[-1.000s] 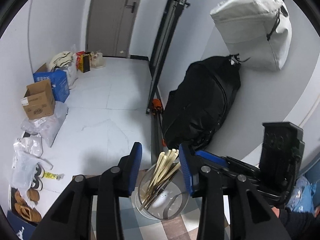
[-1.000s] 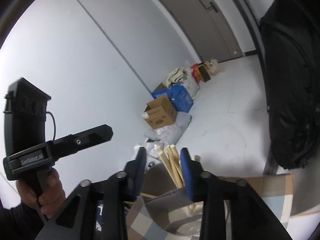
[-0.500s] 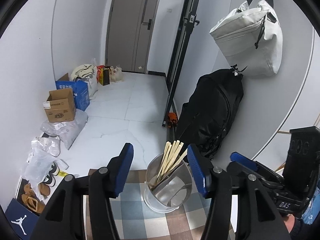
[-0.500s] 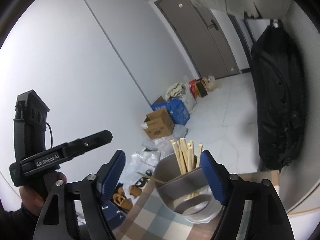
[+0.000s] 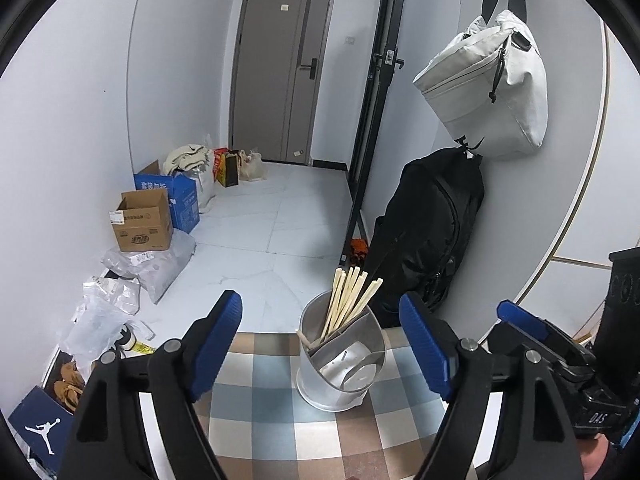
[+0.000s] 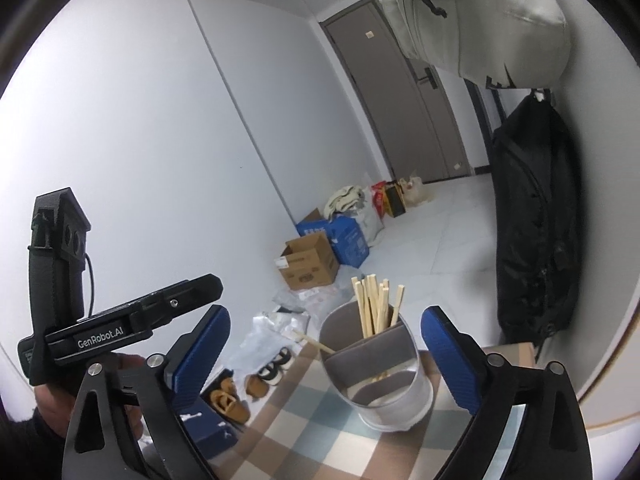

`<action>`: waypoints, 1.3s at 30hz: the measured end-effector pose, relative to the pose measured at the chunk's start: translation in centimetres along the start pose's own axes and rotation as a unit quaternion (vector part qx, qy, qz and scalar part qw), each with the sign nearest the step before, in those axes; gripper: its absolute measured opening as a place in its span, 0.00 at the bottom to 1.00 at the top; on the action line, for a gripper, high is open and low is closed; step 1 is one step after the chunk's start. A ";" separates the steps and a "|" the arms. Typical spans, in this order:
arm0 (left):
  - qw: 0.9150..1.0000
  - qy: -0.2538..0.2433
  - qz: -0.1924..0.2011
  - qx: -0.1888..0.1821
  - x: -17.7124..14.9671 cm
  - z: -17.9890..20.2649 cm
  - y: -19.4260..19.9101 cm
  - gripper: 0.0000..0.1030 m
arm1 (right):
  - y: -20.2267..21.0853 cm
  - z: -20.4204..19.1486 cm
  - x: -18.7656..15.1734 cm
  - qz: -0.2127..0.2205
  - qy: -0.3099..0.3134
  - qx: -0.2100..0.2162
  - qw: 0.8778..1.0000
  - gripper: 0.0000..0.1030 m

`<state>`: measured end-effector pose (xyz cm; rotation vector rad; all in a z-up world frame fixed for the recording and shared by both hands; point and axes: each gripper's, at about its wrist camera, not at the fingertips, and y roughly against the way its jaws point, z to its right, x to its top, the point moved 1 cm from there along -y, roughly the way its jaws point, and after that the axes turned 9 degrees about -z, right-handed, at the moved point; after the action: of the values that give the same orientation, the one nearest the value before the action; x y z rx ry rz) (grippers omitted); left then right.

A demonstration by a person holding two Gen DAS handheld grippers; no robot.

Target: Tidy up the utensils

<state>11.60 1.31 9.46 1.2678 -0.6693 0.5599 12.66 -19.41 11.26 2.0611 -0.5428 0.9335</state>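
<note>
Both grippers now sit back from the holder [image 5: 340,364], which a second ago stood close between their blue pads. The left gripper [image 5: 320,344] has just been opening; its jaws stand wide, nothing between them, the holder beyond the tips. The right gripper [image 6: 324,356] has likewise just been opening and is clear of the chopsticks [image 6: 374,306], formerly right at its pads. More checked cloth [image 5: 256,420] shows.

The desk [image 5: 280,432] has a checked cloth [image 5: 256,408] on it. A shiny metal pot [image 5: 340,364] stands on the cloth. Wooden chopsticks [image 5: 350,300] stick up out of the pot.
</note>
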 end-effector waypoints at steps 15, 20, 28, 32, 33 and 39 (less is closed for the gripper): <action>0.999 0.022 0.013 0.024 -2.7 0.0 0.9 0.84 | 2.0 -0.9 -1.7 0.010 0.013 -0.029 0.999 1.00; 0.999 0.021 0.011 0.029 -3.2 -0.1 0.9 0.85 | 2.0 -1.5 -2.3 0.008 0.027 -0.035 0.999 1.00; 0.999 0.027 0.012 0.036 -3.5 -0.1 0.9 0.85 | 2.1 -1.6 -2.5 0.009 0.025 -0.035 0.999 1.00; 0.999 0.034 0.011 0.038 -3.6 -0.3 0.8 0.85 | 2.1 -1.6 -2.5 0.008 0.024 -0.035 0.999 1.00; 0.999 0.036 0.010 0.038 -3.7 -0.3 0.7 0.85 | 2.1 -1.6 -2.5 0.007 0.024 -0.035 0.999 1.00; 0.999 0.036 0.010 0.036 -3.7 -0.4 0.7 0.85 | 2.0 -1.5 -2.5 0.005 0.024 -0.036 0.999 1.00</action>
<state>8.62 1.78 7.16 1.3032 -0.6076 0.6488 9.13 -19.27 10.94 1.9680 -0.5540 0.9529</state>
